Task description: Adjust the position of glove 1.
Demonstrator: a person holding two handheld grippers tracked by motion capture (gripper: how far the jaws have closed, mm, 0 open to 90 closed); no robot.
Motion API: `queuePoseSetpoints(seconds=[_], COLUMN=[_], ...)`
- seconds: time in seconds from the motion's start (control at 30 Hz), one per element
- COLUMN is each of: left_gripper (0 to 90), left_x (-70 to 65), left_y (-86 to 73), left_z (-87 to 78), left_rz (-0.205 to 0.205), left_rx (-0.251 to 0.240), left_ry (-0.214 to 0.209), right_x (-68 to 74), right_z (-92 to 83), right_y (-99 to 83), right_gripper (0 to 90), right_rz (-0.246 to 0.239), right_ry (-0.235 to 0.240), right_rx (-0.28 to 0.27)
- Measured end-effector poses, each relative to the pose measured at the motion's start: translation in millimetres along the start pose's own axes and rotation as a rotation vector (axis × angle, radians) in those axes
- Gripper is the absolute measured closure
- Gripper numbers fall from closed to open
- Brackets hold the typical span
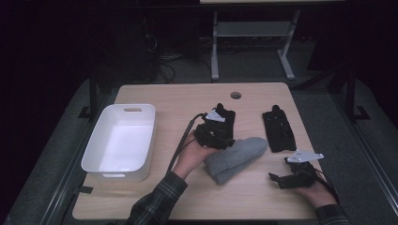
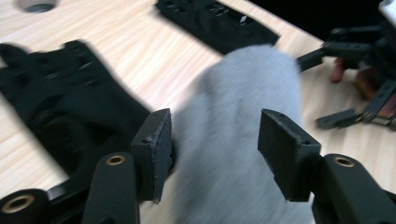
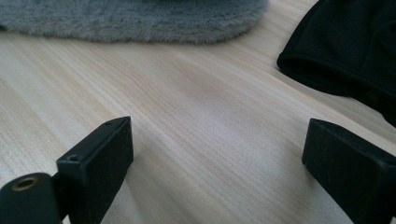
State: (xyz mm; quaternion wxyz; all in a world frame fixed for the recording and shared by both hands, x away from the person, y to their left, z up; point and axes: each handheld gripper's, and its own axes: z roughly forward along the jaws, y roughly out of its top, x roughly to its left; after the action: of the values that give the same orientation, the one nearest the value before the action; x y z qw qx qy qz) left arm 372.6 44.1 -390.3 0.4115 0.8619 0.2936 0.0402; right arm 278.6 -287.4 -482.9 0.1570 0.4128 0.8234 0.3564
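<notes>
Grey fleece mitten (image 1: 236, 159) lies flat on the table (image 1: 178, 101), right under and between my left gripper (image 2: 214, 154) pads. Left jaws stand apart, mitten fabric sits in the gap, but the pads don't press it, so no grip at this moment. Right gripper (image 3: 217, 161) has its jaws wide apart over bare wood with nothing between them; the mitten edge is ahead of it and a black glove cuff (image 3: 355, 51) is ahead to its right.

Progress, as I judge it: looks like sorting handwear into the white bin (image 1: 121, 140), which holds nothing I can see. Mitten plus two black gloves are all on the table, so nothing is done yet and all three are left. One black glove (image 2: 70, 107) lies just beside my left jaw, touching or near the mitten. The other black glove (image 1: 278, 127) is farther ahead, between the two grippers.

Mitten's long axis runs diagonally, straight away from my left gripper toward the right one. Rounded tip points away from me, and the end near my left hand looks like the cuff, blurred.
</notes>
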Motion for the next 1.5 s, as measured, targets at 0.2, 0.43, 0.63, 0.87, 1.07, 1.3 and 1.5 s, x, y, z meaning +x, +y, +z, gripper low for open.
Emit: queuePoseSetpoints(seconds=[0.2,0.43,0.63,0.87,1.07,1.3,1.5], left_gripper=[59.1,88.2,89.4,89.4,89.4,89.4,89.4], left_x=[17.9,30.4,37.7,37.8,33.4,28.7,21.3], left_y=[-18.6,-37.5,-50.6,-58.5,-62.2,-59.9,-56.9], left_z=[-16.3,-22.8,-18.0,-10.6,-1.9,-1.0,2.9], left_rz=[0.005,0.014,-0.007,-0.018,-0.023,-0.044,-0.034], left_rx=[0.015,0.051,0.079,0.109,0.124,0.101,0.081], left_ry=[0.02,0.023,0.004,-0.04,-0.088,-0.158,-0.201], right_x=[0.2,10.4,33.2,55.8,50.8,48.4,49.3], right_z=[-6.8,-12.4,-3.1,15.0,19.9,19.0,20.5], right_y=[6.5,24.2,42.4,60.8,63.7,69.2,78.6], right_gripper=[36.8,77.3,89.8,89.7,89.7,89.7,89.7], right_rz=[0.009,0.005,-0.027,-0.076,-0.049,-0.024,-0.028], right_ry=[0.035,0.118,0.211,0.239,0.233,0.227,0.221], right_rx=[0.001,-0.036,-0.046,-0.045,-0.051,-0.08,-0.117])
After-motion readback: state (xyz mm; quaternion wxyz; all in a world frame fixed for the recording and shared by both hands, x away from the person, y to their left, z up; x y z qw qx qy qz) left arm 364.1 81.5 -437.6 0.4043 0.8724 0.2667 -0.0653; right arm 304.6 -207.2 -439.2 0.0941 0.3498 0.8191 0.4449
